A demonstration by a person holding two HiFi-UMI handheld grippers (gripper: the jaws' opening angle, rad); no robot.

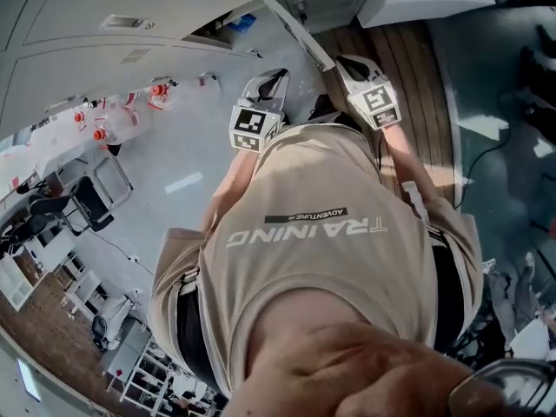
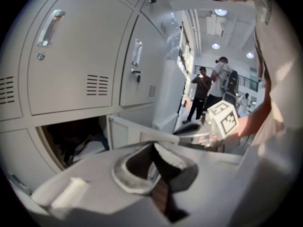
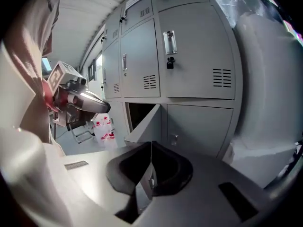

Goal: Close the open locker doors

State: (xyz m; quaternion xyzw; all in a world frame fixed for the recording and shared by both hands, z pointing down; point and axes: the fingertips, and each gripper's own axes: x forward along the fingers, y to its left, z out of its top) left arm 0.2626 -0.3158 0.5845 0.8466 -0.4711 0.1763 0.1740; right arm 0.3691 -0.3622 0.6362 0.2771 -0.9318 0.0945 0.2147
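Left gripper (image 2: 154, 149): jaws pressed together, nothing between them. Right gripper (image 3: 150, 148): same, tips meeting, empty. I hold both low in front of the locker bank, side by side and pointed at it.

Just past the tips of both is the one open locker door (image 3: 146, 123), bottom row, swung well out from its compartment (image 3: 138, 112). From the left gripper view its top edge sits right behind the jaw tips, but I can't tell whether they touch. From the right gripper view the door is near and there looks to be a gap. Inside the compartment there is dark and pale stuff, too dim to name.

Every other door in view is flat shut: the upper doors (image 3: 194, 56) and the lower door (image 3: 201, 126) next to the open one. Plastic bottles (image 3: 103, 126) with red caps stand on the floor off to the side, clear of the door's swing as far as I see.

My judgement is that the task is nearly done for this stretch of lockers, with one door left. It needs a push on its face until it sits flush. I can't see any lockers outside these views.
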